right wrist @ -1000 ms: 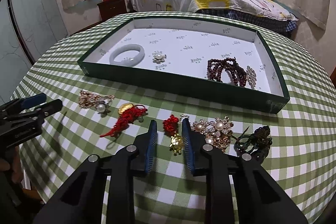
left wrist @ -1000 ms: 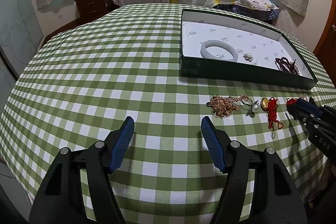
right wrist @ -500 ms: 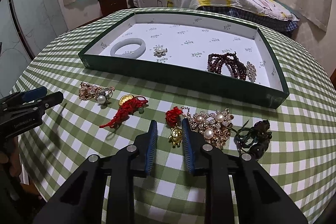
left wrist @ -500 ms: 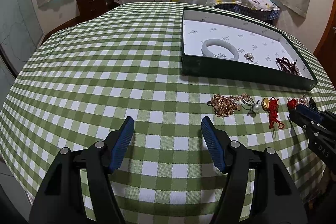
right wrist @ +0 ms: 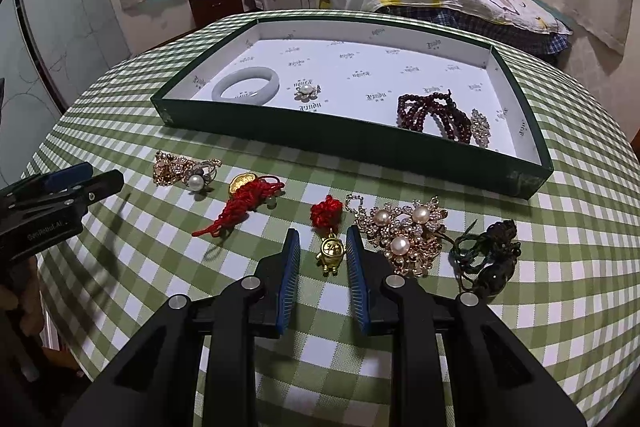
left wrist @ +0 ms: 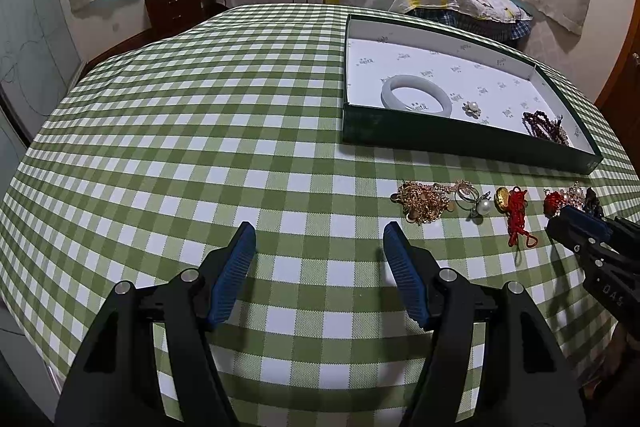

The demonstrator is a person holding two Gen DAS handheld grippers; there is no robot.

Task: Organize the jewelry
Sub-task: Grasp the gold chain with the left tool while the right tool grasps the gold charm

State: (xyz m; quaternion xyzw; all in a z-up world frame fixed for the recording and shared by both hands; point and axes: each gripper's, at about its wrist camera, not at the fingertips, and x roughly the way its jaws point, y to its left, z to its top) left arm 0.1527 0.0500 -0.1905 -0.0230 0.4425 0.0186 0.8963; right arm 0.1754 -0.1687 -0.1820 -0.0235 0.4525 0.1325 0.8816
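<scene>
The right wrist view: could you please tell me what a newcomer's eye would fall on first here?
Probably the small gold figurine charm on a red knot, lying on the green-and-white checked tablecloth right between the blue pads of the right hand-held gripper, which do not touch it. Behind it stands the shallow dark green box with a white lining, holding a pale jade-like bangle at its left and a dark red bead bracelet at its right.
</scene>
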